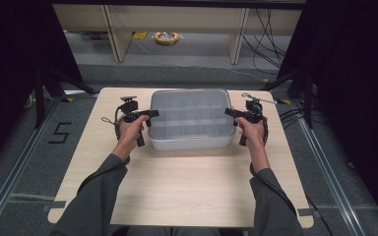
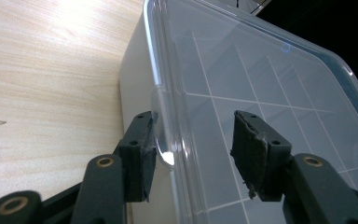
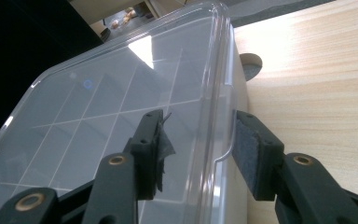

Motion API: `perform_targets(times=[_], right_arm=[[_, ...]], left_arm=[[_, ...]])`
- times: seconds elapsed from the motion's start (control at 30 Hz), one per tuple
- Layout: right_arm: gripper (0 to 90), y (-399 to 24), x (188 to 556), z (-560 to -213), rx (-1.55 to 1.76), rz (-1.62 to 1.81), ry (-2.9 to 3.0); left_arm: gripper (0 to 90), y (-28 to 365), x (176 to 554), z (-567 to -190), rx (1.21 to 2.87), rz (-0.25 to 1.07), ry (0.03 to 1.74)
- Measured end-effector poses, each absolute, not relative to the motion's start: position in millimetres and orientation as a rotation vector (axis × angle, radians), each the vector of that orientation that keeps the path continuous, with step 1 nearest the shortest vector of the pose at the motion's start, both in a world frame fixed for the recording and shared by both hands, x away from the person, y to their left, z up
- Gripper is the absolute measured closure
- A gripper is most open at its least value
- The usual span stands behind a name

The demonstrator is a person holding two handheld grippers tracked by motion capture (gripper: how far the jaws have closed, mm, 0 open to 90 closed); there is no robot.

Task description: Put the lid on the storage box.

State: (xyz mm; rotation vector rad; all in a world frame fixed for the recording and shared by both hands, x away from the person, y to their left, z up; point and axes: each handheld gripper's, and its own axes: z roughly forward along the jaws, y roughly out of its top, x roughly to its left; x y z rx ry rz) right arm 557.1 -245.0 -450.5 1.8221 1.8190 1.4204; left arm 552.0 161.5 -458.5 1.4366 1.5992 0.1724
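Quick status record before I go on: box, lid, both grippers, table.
box: grey compartment box, far half of the table
lid: clear lid, on the box
compartments: no contents visible through the lid
left gripper: open, jaws astride the lid's left edge tab
right gripper: open, jaws astride the lid's right edge tab

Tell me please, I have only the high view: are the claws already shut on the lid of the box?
Observer: No. The left claw is open, with its jaws on either side of the clear lid's edge tab.
Operator: And the right one?
Observer: The right claw is open too and straddles the lid's rim.
Operator: Is something inside the box?
Observer: Through the lid I see white dividers, and the compartments look empty.
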Motion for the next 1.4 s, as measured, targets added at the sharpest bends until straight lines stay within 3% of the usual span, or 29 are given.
perform_targets(times=[0.13,0.57,0.7,0.83,0.87,1.07,1.1,1.4], right_arm=[[52.9,-243.2,557.6,-454.4,1.852,1.404,1.829],[54.8,-244.9,564.5,-464.2,1.853,1.436,1.794],[52.1,-243.6,562.7,-463.6,1.903,1.443,1.781],[48.2,-250.3,564.8,-464.4,1.752,1.403,1.811],[47.7,-244.9,558.6,-457.3,1.929,1.440,1.763],[45.4,-258.3,553.7,-451.3,1.780,1.435,1.795],[44.8,-255.2,545.1,-445.3,1.886,1.440,1.772],[44.1,-263.6,512.8,-437.7,1.707,1.406,1.823]], left_arm=[[47.6,158.7,550.1,-457.7,1.493,0.207,1.576],[48.4,160.5,550.9,-460.3,1.497,0.206,1.558],[47.9,160.4,550.6,-460.4,1.495,0.209,1.559],[47.0,162.3,549.2,-459.3,1.493,0.217,1.573],[46.2,163.8,548.9,-458.9,1.494,0.216,1.567],[43.5,169.1,541.8,-451.9,1.486,0.237,1.553],[43.5,170.6,539.8,-450.2,1.498,0.240,1.551],[39.8,185.8,517.3,-441.7,1.520,0.239,1.499]])
